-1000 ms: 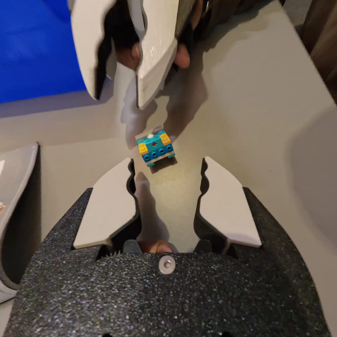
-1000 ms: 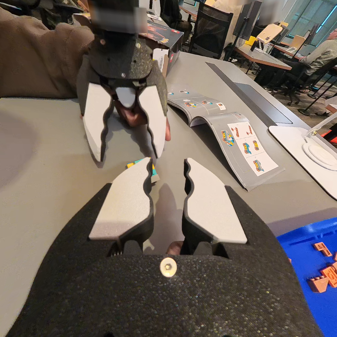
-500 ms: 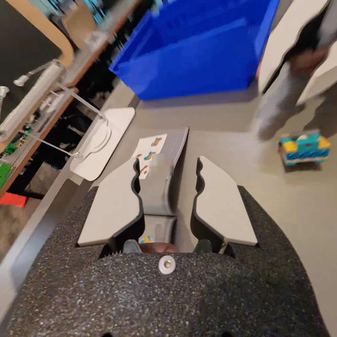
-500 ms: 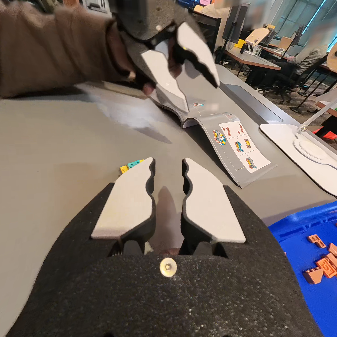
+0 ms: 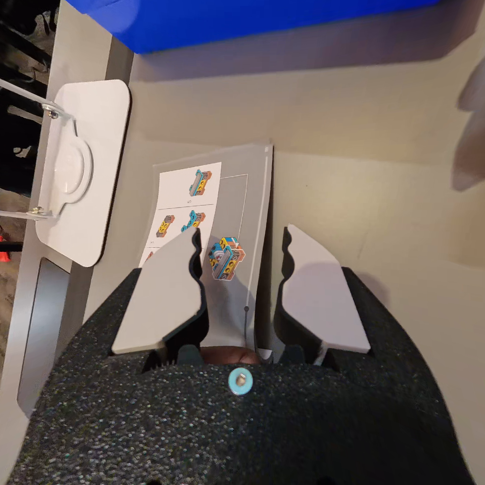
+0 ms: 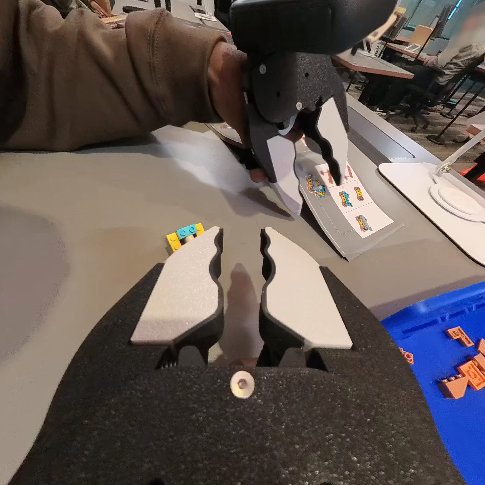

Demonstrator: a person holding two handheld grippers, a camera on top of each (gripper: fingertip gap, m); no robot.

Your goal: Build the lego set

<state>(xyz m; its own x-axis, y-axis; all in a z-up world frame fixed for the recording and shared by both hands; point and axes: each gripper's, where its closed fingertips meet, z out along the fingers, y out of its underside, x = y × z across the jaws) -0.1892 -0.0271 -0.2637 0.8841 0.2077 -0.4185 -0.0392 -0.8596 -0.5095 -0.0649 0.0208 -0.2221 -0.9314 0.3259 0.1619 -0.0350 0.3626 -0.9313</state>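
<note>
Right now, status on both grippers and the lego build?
Left gripper open, empty, over the booklet. Right gripper open, empty, beside the lego build. Build sits on the table, untouched. Nothing blocking it.

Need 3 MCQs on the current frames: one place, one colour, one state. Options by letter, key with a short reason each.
1. Where does the small lego assembly sit?
A. on the grey table, just left of the right gripper
B. inside the blue bin
C. on the booklet

2. What colour are the loose pieces in the blue bin?
A. yellow
B. reddish-brown
C. white

3. What state is the left gripper in?
A. shut on a brick
B. shut on a page
C. open and empty, over the instruction booklet

Key: 1 A, it rests on bare table beside the right gripper's left finger. 2 B, every piece seen in the bin is reddish-brown. 3 C, its fingers stand apart with only the printed page showing between them.
</note>
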